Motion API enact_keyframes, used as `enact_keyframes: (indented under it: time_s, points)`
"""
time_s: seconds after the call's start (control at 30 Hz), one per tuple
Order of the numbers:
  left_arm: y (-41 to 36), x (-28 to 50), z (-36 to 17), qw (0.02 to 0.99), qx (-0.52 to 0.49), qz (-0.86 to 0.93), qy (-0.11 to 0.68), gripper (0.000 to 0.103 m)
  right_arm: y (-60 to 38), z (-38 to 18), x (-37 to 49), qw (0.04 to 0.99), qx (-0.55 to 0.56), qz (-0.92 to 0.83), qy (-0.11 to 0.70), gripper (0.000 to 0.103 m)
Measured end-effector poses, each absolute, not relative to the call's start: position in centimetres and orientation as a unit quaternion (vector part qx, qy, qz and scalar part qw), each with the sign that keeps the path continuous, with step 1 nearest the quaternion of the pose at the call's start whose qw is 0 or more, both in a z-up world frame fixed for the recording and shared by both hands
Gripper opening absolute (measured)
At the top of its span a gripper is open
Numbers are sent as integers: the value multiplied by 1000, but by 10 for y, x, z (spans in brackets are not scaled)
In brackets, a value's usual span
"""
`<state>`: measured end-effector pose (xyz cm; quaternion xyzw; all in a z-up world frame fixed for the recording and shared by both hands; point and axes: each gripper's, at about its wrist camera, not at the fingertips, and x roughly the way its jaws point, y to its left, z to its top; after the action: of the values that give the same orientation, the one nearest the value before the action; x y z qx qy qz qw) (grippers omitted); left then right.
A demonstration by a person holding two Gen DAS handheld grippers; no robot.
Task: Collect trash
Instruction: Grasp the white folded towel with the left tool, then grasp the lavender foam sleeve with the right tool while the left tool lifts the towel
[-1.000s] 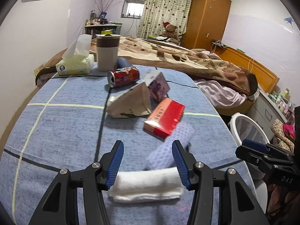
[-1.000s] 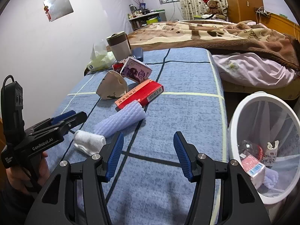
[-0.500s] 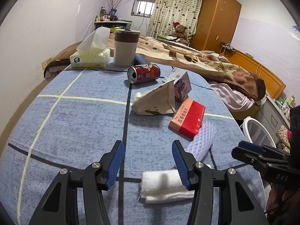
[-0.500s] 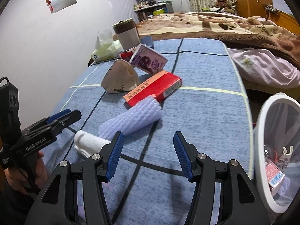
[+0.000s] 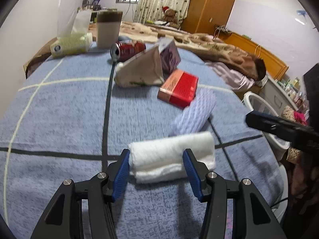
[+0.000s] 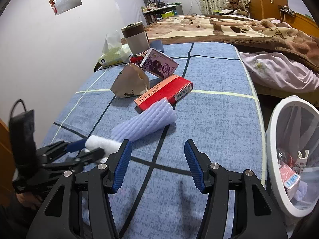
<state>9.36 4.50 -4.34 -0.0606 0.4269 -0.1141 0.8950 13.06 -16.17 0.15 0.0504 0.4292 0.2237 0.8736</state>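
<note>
Both claws stand apart. Left claw (image 5: 156, 170) straddles a folded white cloth (image 5: 171, 155) lying on the blue bedspread (image 5: 59, 119): its left pad sits at the cloth's end, its right pad overlaps the front of the roll, and whether the pads press cannot be told. Right claw (image 6: 157, 164) holds nothing and hangs over bare bedspread. In the right view the left claw shows at 9 o'clock with the cloth between its tips. From the cloth, a lilac ribbed foam sleeve (image 6: 144, 122) runs toward 1 o'clock, touching a red box (image 6: 163, 92). Beyond, near 12 o'clock, lie a crumpled beige paper bag (image 6: 130, 83), a purple carton (image 6: 159, 63) and a red can (image 5: 128, 48). A white bin (image 6: 273, 131) at 3 o'clock holds trash.
</note>
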Motion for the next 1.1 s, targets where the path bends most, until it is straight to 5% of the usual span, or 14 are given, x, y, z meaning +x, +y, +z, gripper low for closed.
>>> enact_keyframes:
  time_s: [0.1, 0.17, 0.27, 0.73, 0.93, 1.0, 1.07, 1.1]
  points:
    - [44, 90, -45, 898, -68, -107, 421, 52, -163, 3, 129, 875, 52, 220, 427, 57]
    - [45, 89, -43, 900, -68, -104, 417, 28, -165, 4, 127, 877, 53, 219, 425, 57]
    - [49, 81, -36, 906, -70, -99, 404, 15, -163, 4, 127, 878, 52, 219, 423, 57]
    - [114, 67, -10, 930, -121, 42, 344, 12, -136, -3, 137, 868, 35, 239, 434, 57]
    - [126, 73, -25, 916, -138, 21, 375, 17, -125, -8, 141, 862, 28, 243, 444, 57]
    - [122, 68, -22, 921, -125, 0, 370, 31, -124, -10, 142, 861, 29, 241, 448, 57]
    - [121, 65, -18, 925, -113, -9, 362, 58, -122, -11, 143, 859, 31, 239, 451, 57]
    - [122, 66, -16, 928, -107, -15, 356, 59, -122, -12, 143, 859, 31, 238, 453, 57]
